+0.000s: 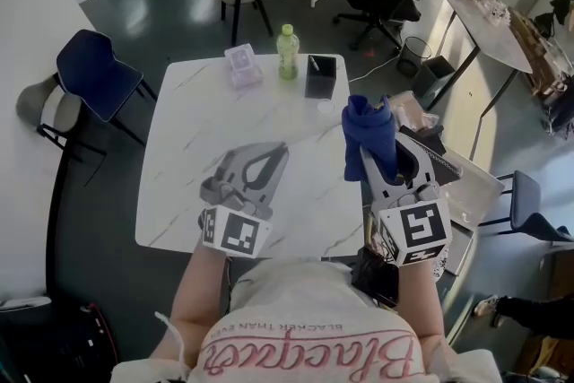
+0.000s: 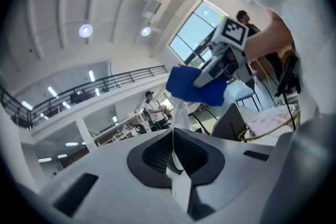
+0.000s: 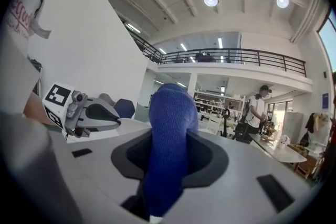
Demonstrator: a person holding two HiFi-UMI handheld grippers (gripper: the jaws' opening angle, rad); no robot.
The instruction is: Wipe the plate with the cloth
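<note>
Clamped in right tongs [image 1: 375, 159]: blue cloth [image 1: 368, 132], soft, light; pinched shut in left tongs [image 1: 269, 159]: thin clear plate [image 2: 179, 115], held by rim; probably stiff, slippery, fragile.

The right gripper [image 1: 369, 157] was raised above the near right part of the white marble table [image 1: 179, 148], its jaws clamped on a bunched blue cloth [image 1: 368, 128] that stood up out of them. The left gripper [image 1: 276, 153] lay low over the table, well to the left of those jaws, with its own jaws together. Beyond the left jaws, at the far edge, stood a green bottle [image 1: 287, 52], a clear box [image 1: 242, 65] to its left and a black case [image 1: 320, 76] to its right. A blue chair [image 1: 94, 72] stood off the table's far left corner.
</note>
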